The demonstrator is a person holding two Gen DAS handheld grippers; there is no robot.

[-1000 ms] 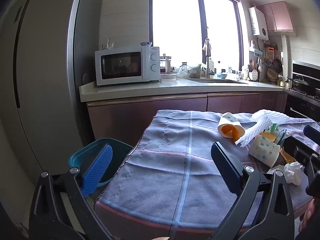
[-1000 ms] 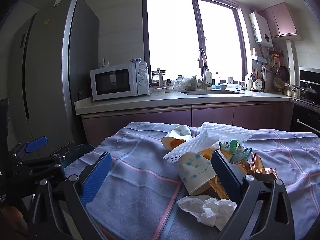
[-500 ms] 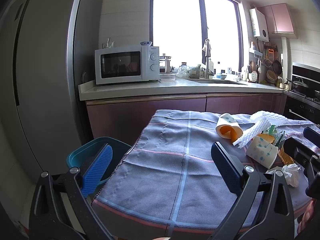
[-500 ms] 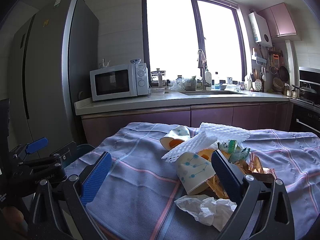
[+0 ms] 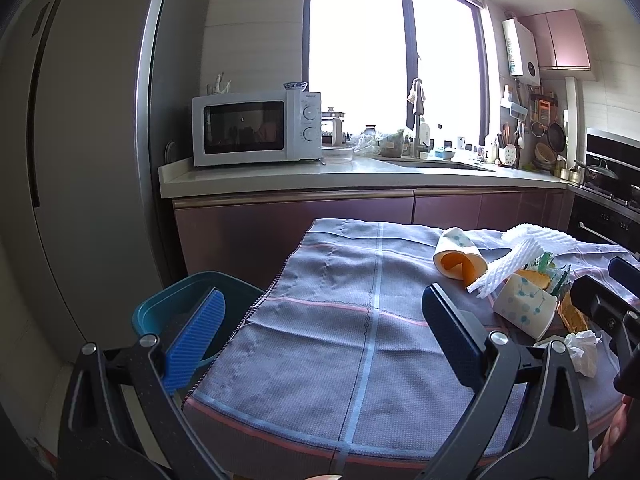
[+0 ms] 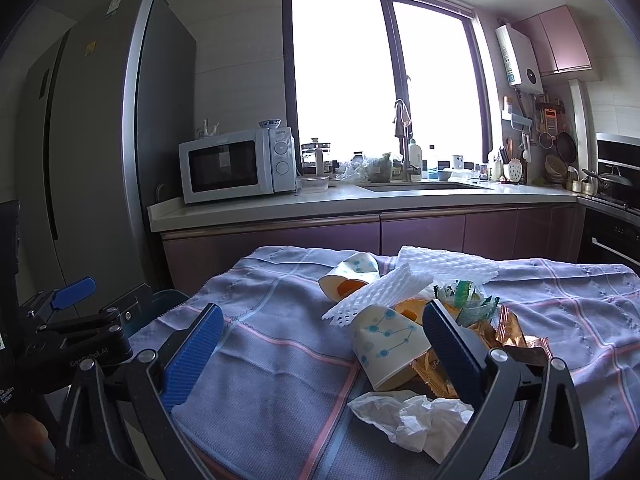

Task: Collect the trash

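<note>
**Trash pile on cloth, both grippers empty**

Trash heap on the right part of the grey checked tablecloth [image 6: 280, 360]: crumpled white tissue [image 6: 412, 420] nearest, dotted paper cup [image 6: 386, 350] on its side, second tipped cup [image 6: 352, 276] with orange inside, white foam net [image 6: 384, 290], green wrapper [image 6: 464, 300], gold wrapper [image 6: 508, 330]. Teal bin [image 5: 176, 304] off the table's left edge. Left gripper [image 5: 320, 336] spread wide, empty. Right gripper [image 6: 320, 352] wide, empty, just before the tissue. Versus 1 s ago: both views barely shifted, trash unmoved.

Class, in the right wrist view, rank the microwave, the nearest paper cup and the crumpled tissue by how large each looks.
1. microwave
2. crumpled tissue
3. nearest paper cup

Tissue and cup look close; both sit near the camera, so true sizes differ.
</note>
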